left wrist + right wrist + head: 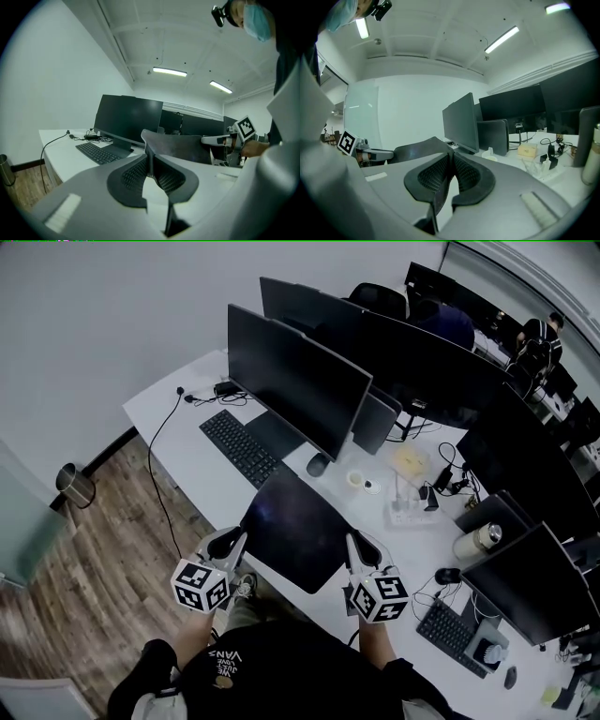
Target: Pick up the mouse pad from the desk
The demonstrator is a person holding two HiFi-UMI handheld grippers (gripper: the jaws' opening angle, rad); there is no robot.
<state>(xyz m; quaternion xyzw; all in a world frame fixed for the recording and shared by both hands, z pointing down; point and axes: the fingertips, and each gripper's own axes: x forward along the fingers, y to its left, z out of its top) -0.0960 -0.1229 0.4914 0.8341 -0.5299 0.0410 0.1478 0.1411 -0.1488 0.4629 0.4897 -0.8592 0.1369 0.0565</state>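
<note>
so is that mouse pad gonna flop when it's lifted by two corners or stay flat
Likely bendy, not rigid: the mouse pad curls at its thin edge where the left gripper pinches it. With the right gripper on the other near corner, it spans between them without obvious sag, so probably light. The unsupported far edge may droop.

Head view steeply down over desk (192, 470), gripper views along jaws, sharing monitor (295, 381)
</note>
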